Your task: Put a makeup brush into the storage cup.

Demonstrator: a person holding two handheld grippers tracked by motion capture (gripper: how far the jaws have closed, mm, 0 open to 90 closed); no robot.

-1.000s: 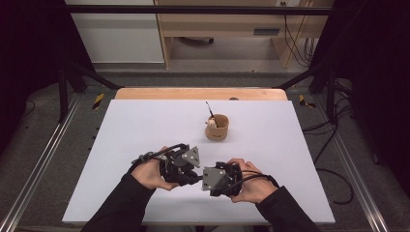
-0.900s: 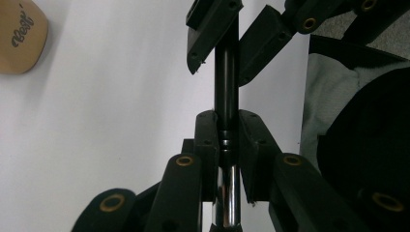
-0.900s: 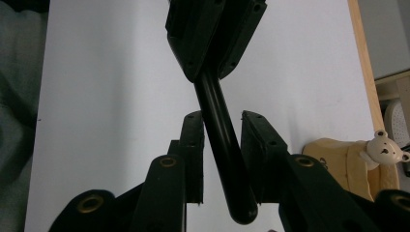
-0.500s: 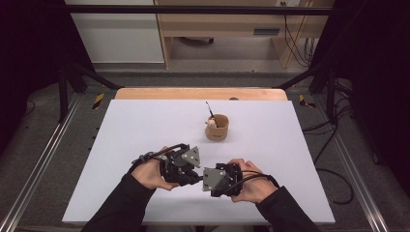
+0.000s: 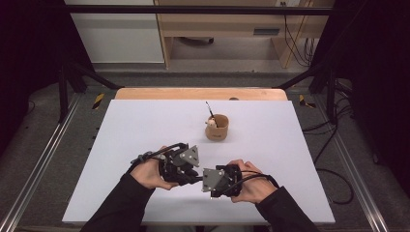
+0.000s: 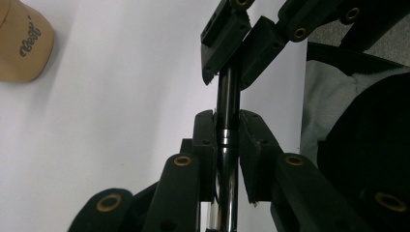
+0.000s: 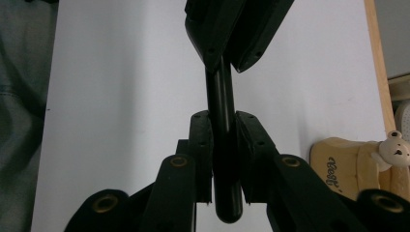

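Holding one black pen (image 5: 199, 179) between us, we clamp its metal-banded end in our left gripper (image 5: 189, 175) and its rounded end in our right gripper (image 5: 207, 181), whose jaws have just been closing onto it. Both hands have stayed low over the white table (image 5: 145, 125), well short of the tan cup (image 5: 217, 128).

Bare table (image 5: 135, 125) all round, cup (image 5: 217, 127) (beyond hands) — lone obstacle
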